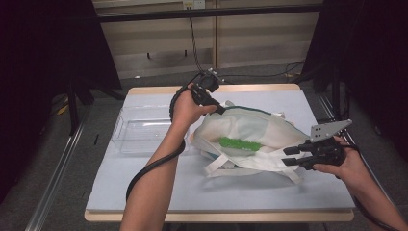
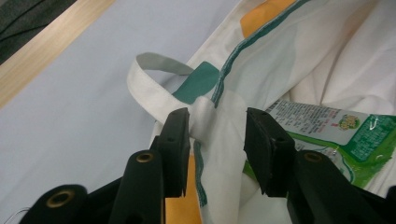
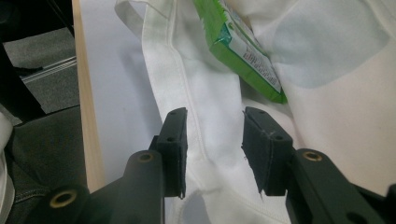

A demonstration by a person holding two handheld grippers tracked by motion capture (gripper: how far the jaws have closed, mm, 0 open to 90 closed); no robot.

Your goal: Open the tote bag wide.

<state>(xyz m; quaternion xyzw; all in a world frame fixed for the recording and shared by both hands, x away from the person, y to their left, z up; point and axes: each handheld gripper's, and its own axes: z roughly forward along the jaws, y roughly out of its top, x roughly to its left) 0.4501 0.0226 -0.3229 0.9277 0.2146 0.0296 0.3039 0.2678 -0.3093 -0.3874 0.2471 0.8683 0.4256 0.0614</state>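
A white cloth bag (image 1: 250,132) lies in the middle of the table (image 1: 144,187) with a green packet (image 1: 239,144) inside. The left gripper (image 1: 222,110) is loose around the bag's rim. The right gripper (image 1: 287,157) is loose too, with the bag's edge between its jaws.

Bare forearms; each black tool (image 1: 292,157) has brass-ringed screw holes and a trailing black cable.

1 cloth bag (image 1: 250,130), 1 green packet (image 1: 239,144), 1 clear tray (image 1: 139,130), 2 grippers.
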